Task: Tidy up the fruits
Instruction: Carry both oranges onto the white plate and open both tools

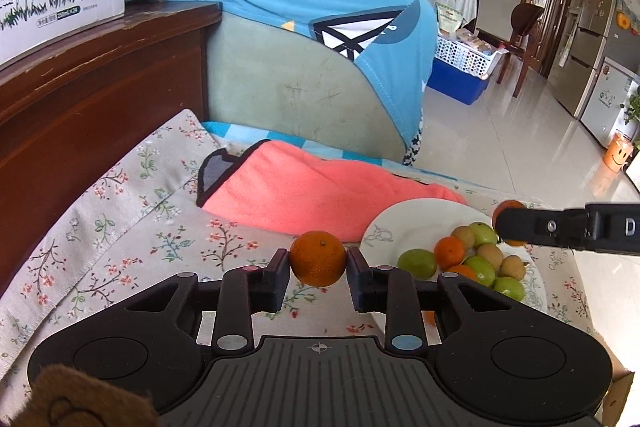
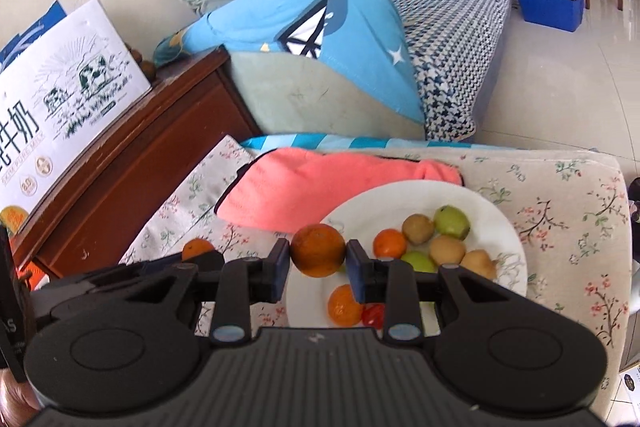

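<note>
Left tool point(image 1: 318, 259): pinching a round orange tangerine point(image 1: 318, 258) by its sides, lifted clear of the floral cloth point(image 1: 120, 211), just left of the plate; its stem dimple faces up and toward the camera. The fruit is near-spherical, so no real long axis.
Why held so: a side pinch across the widest part probably keeps a round fruit from rolling out.
Coral-pink fleece point(image 1: 320, 187): bunched on the cloth behind the plate.
White round plate point(image 2: 400, 199): carries a loose pile of green fruits, brown oval fruits and small oranges; likely the sorting source.
Right tool point(image 2: 318, 259): pressed onto a second orange tangerine point(image 2: 318, 250), held above the plate's left edge.
Brown oval fruits point(image 2: 447, 249): long axes lie in mixed directions.
</note>
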`<move>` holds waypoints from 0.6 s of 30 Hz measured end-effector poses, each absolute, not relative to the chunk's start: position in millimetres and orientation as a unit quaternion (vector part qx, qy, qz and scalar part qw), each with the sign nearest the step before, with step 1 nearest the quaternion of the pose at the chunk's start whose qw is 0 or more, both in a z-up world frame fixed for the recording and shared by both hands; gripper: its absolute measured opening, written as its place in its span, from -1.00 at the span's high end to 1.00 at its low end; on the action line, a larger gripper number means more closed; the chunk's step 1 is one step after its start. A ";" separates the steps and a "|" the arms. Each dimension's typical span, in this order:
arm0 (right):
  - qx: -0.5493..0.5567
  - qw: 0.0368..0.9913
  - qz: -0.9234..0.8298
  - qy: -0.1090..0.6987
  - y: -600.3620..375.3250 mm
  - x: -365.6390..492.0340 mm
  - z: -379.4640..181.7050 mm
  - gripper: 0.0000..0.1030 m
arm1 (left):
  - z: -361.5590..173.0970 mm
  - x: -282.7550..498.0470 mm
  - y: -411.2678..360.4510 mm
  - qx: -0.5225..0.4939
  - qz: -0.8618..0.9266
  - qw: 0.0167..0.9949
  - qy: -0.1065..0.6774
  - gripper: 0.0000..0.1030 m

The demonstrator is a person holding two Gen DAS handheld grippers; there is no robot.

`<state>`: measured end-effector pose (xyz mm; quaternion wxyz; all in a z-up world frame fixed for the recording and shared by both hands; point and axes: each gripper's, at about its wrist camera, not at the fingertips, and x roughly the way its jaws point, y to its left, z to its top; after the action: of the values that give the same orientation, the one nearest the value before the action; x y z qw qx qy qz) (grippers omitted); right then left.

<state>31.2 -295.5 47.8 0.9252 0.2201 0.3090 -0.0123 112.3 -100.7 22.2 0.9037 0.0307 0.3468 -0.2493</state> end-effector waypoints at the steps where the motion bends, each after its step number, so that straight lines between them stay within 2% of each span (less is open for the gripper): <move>1: 0.224 0.926 -0.018 0.304 -300.1 31.5 49.0 0.40 | 22.0 111.2 -103.7 0.031 -0.254 0.903 0.346 0.46; 18: 0.262 0.914 -0.035 0.309 -310.8 67.9 27.3 0.40 | 0.9 109.1 -137.5 0.028 -0.294 0.881 0.371 0.46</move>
<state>67.9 -310.8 27.3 0.9136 0.2620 0.3090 -0.0352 109.1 -137.5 0.9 0.8807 0.0279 0.3707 -0.2937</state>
